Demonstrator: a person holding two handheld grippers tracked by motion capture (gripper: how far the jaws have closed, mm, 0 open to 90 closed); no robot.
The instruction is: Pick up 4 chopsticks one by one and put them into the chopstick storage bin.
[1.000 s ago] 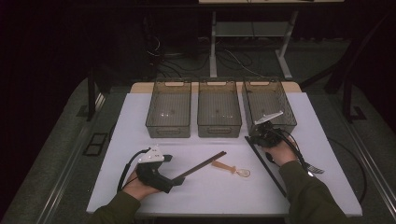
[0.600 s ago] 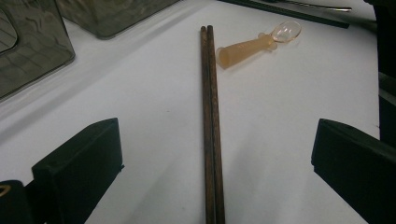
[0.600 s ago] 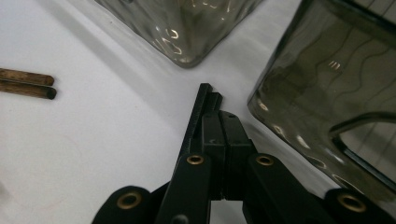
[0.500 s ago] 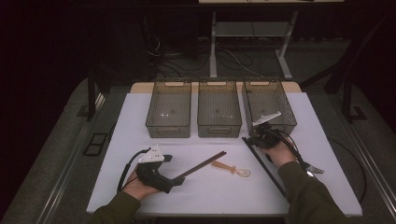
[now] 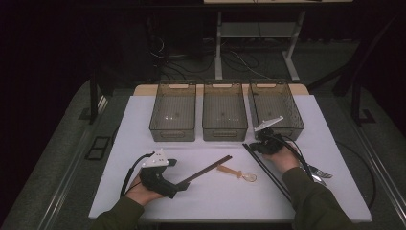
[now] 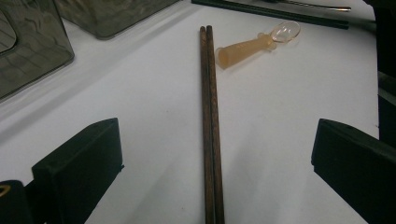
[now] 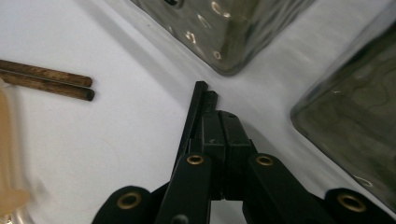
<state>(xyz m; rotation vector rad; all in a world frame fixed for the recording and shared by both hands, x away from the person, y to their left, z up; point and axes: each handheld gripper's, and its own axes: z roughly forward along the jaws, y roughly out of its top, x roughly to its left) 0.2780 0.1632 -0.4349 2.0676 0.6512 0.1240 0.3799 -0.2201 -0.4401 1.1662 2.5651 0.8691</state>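
A pair of brown chopsticks (image 5: 206, 170) lies on the white tabletop (image 5: 215, 206), running up the left gripper view (image 6: 210, 93) between the wide-apart jaws of my left gripper (image 6: 217, 135). That gripper (image 5: 182, 184) is open at their near end and holds nothing. A translucent orange spoon (image 5: 237, 173) lies just right of their far end (image 6: 252, 44). My right gripper (image 5: 250, 146) is low over the table in front of the bins. Its jaws (image 7: 223, 114) are shut at the far tip of the black chopsticks (image 7: 194, 112), whose length trails back toward the person (image 5: 270, 172).
Three empty smoky plastic bins stand in a row at the back: left (image 5: 172, 112), middle (image 5: 225, 112), right (image 5: 276, 108). Metal cutlery (image 5: 321, 172) lies by the right forearm. A dark floor surrounds the table.
My right gripper and the black chopsticks' far tip have shifted slightly left. The left gripper and brown chopsticks have not moved.
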